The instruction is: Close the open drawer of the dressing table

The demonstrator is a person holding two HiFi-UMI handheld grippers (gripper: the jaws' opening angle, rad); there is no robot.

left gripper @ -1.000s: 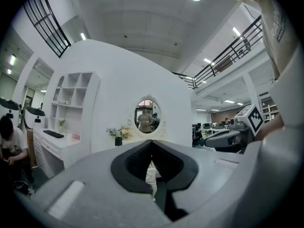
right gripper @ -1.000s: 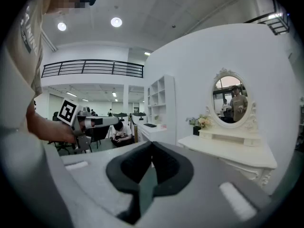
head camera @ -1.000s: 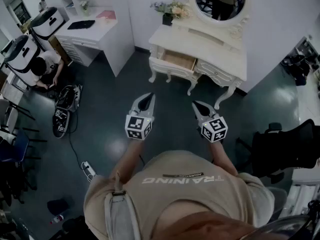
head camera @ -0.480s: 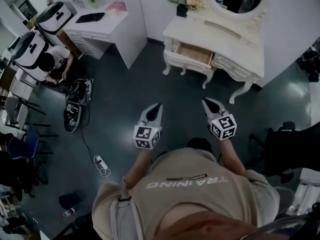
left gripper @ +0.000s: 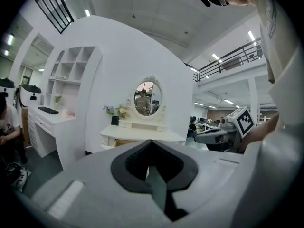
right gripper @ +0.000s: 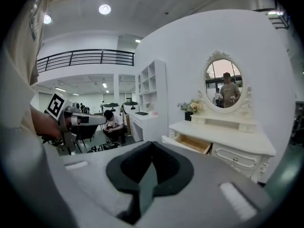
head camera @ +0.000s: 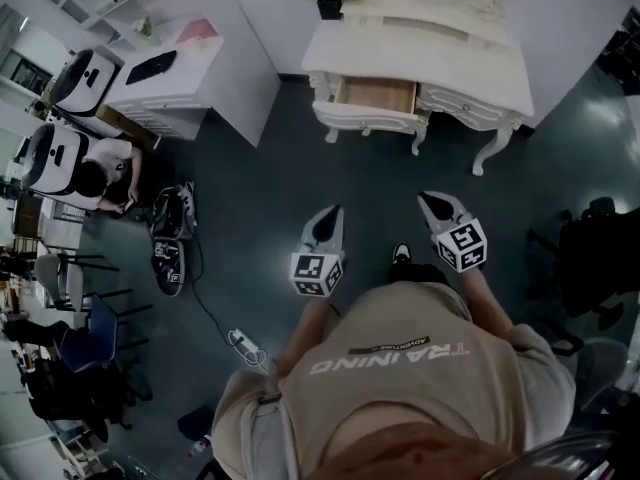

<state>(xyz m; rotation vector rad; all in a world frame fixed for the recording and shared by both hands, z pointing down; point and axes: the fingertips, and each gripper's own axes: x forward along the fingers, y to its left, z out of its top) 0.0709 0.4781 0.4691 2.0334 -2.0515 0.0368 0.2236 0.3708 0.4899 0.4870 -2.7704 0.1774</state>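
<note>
Hovering side by side above the dark grey floor [head camera: 250, 198], the left hand-held gripper [head camera: 331, 213] and right hand-held gripper [head camera: 430, 200] are both clenched on nothing. Well ahead stands the cream, curvy-legged dressing table [head camera: 462, 110], its light wooden left drawer [head camera: 378, 95] pulled open beneath the worktop [head camera: 440, 58].

White dressing table [head camera: 470, 63] against wall, left drawer [head camera: 377, 96] pulled open — wooden inside
</note>
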